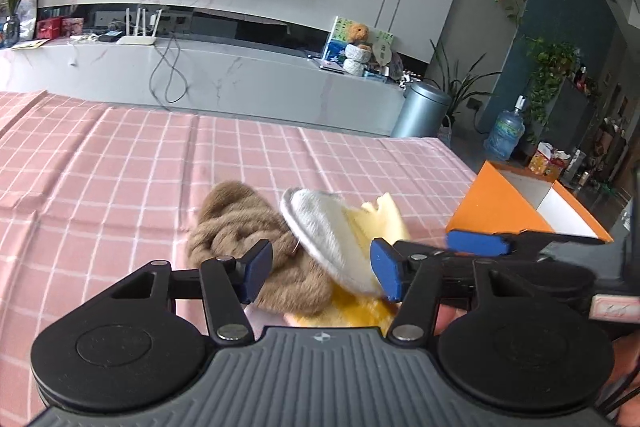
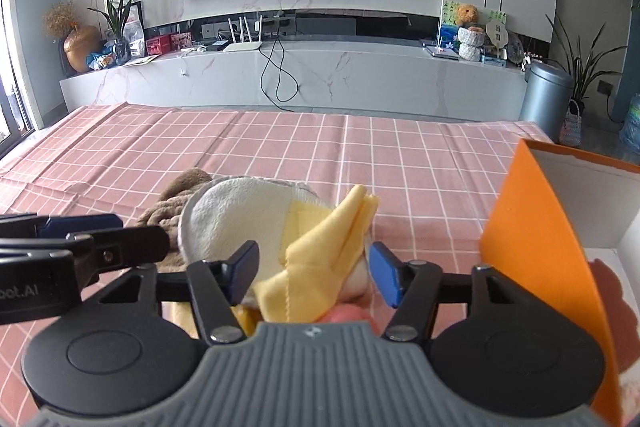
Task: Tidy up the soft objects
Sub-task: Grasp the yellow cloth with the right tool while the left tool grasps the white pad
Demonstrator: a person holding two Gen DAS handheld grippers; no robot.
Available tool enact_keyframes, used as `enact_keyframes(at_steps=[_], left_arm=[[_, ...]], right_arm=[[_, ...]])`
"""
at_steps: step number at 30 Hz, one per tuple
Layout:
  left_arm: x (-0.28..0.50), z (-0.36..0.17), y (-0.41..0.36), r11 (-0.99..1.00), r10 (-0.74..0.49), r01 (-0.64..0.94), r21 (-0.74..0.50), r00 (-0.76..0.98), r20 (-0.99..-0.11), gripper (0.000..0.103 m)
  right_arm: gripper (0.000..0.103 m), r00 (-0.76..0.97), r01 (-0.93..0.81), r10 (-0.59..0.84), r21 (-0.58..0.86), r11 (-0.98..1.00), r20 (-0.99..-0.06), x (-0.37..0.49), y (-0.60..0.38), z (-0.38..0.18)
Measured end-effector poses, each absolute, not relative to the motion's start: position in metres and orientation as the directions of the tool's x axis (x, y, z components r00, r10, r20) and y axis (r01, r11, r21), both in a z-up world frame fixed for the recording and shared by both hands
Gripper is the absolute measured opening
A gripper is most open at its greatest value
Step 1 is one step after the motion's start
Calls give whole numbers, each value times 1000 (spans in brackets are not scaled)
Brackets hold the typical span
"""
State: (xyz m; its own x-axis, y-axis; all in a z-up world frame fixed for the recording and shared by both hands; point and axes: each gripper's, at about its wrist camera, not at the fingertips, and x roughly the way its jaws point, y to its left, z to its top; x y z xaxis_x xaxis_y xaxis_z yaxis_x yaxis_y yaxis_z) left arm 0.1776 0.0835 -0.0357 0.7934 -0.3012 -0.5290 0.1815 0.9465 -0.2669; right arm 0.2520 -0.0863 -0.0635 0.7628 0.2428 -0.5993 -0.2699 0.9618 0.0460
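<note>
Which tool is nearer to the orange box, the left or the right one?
Right. The right tool is beside the orange box, over the yellow cloth; the left tool is farther away, over the brown knit piece.

Each gripper, left gripper (image 1: 322, 269) and right gripper (image 2: 312, 273), has blue pads (image 1: 382, 267) on black linkage arms with silver pivot screws, round black discs, and a ribbed grey housing at lower frame.

1 brown plush (image 1: 248, 239), 1 white slipper (image 1: 328, 239), 1 yellow cloth (image 2: 320, 247), 1 orange box (image 2: 532, 227).
</note>
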Motion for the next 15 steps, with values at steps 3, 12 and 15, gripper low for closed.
enact_keyframes(at_steps=[3, 12, 15], left_arm=[[191, -35, 75, 947, -307, 195, -255, 783, -541, 64], [218, -47, 53, 966, -257, 220, -134, 771, -583, 68], [221, -52, 45, 965, -255, 241, -105, 764, -593, 65]], right_arm=[[49, 752, -266, 239, 48, 963, -614, 265, -85, -69], [12, 665, -285, 284, 117, 951, -691, 284, -87, -98], [8, 659, -291, 293, 124, 949, -693, 284, -88, -99]])
